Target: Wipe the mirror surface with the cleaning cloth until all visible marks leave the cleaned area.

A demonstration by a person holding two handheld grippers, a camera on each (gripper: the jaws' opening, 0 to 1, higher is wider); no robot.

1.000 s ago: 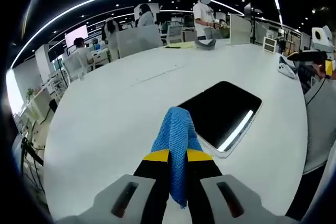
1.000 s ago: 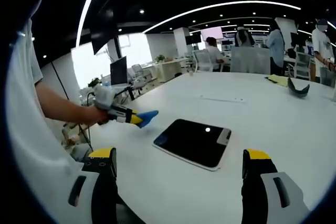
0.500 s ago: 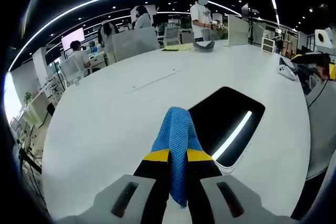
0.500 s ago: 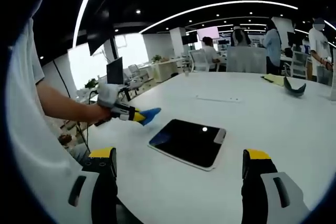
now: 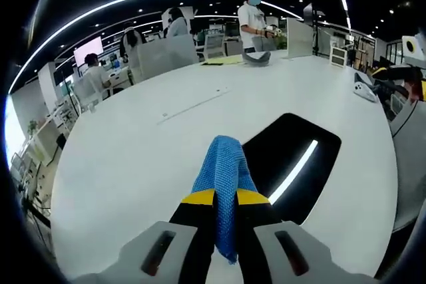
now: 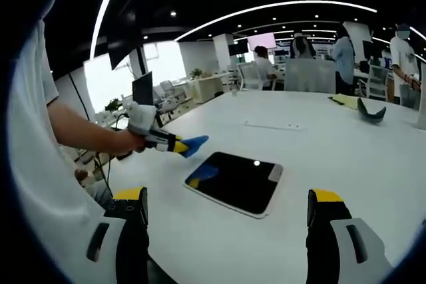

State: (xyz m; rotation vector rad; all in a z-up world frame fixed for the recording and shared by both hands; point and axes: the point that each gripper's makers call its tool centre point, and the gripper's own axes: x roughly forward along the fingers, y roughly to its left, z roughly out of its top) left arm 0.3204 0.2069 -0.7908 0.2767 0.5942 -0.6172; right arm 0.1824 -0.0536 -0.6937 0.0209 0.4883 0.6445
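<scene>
2 yellow-tipped jaws of the left gripper (image 5: 225, 197) pinch a blue cleaning cloth (image 5: 223, 171) at lower centre, above the dark mirror (image 5: 293, 164) flat on the white table (image 5: 133, 157). The right gripper (image 6: 226, 214) gapes wide, holding nothing, at the frame's bottom.

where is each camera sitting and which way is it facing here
Left gripper view: rides the left tool, looking along its jaws shut on the blue cloth toward the mirror on the white table.
Right gripper view: rides the right tool, jaws wide apart, facing the same mirror; the person's arm and left tool enter from the left.
Shared: mirror, cloth, table.
</scene>
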